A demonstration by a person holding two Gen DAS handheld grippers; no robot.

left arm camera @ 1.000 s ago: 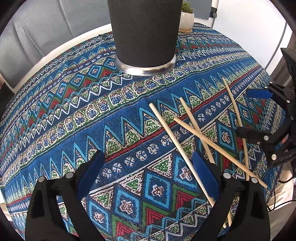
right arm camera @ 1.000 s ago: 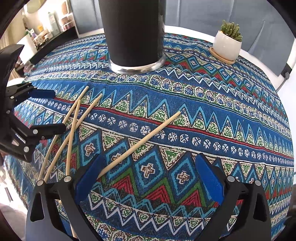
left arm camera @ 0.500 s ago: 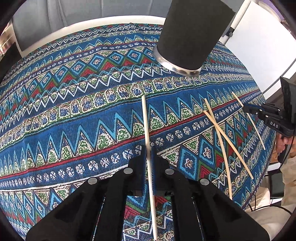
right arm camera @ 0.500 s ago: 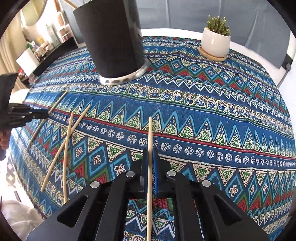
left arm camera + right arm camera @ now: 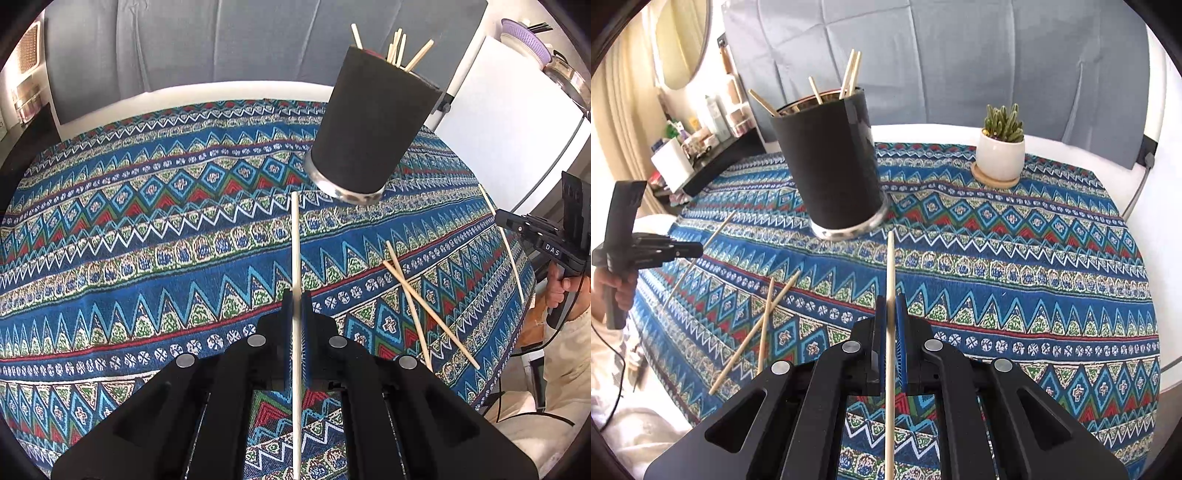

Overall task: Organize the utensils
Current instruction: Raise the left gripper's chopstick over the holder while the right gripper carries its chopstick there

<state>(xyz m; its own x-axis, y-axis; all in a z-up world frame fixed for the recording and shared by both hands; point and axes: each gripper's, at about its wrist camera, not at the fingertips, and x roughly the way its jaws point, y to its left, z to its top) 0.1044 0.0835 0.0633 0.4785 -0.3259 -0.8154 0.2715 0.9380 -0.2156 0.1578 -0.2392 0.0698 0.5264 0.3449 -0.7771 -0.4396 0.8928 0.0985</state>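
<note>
My left gripper (image 5: 295,299) is shut on a pale chopstick (image 5: 295,240) and holds it above the cloth, tip toward the black holder (image 5: 369,129). My right gripper (image 5: 892,302) is shut on a tan chopstick (image 5: 891,269), lifted, tip near the black holder (image 5: 831,166). The holder has several chopsticks standing in it. Two crossed chopsticks (image 5: 413,299) and a third single chopstick (image 5: 502,236) lie on the cloth; they also show in the right wrist view as the crossed pair (image 5: 764,317) and the single one (image 5: 698,254).
A patterned blue tablecloth (image 5: 1034,258) covers the round table. A potted cactus (image 5: 1001,147) stands on a coaster at the back. Each gripper shows in the other's view, the right gripper (image 5: 539,236) at the table's right edge, the left gripper (image 5: 646,251) at its left edge.
Both grippers closed on a chopstick each, then lifted them off the cloth. The views rose and pulled back, so the holder's top now shows.
</note>
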